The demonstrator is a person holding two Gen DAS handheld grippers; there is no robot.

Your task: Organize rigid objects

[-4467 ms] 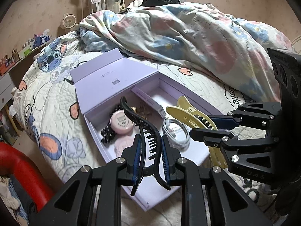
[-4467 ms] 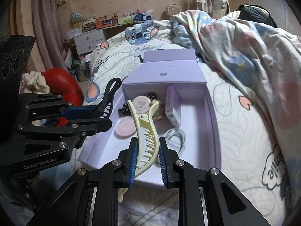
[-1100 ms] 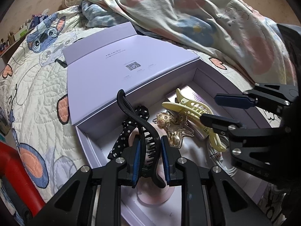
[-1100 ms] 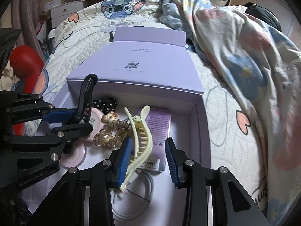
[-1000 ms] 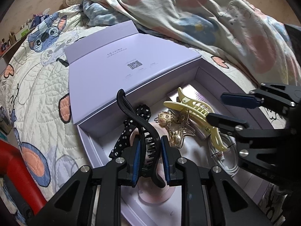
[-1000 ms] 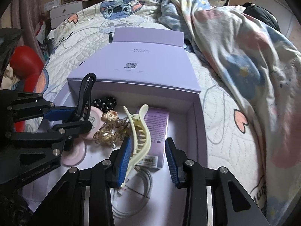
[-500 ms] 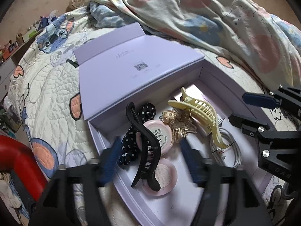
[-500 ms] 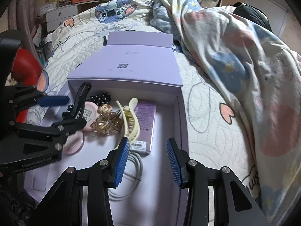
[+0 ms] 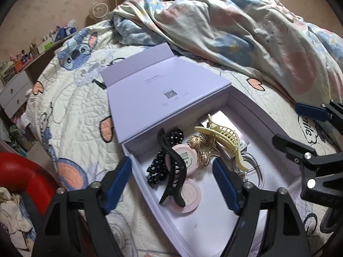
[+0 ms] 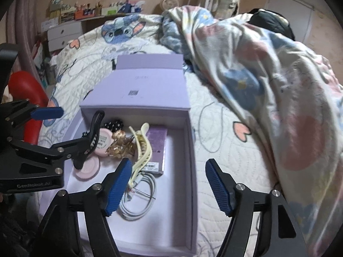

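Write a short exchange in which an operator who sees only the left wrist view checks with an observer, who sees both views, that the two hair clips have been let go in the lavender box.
Operator: My left gripper has just been opening, and the black hair clip lies loose in the lavender box. Is the right gripper clear of the yellow hair clip?
Observer: Yes. The right gripper is open, its jaws just having been opening, with only the box floor between them.
Operator: What is under the yellow clip? I see only a purple edge.
Observer: A small purple carton, lying flat, with a barcode label at its near end.
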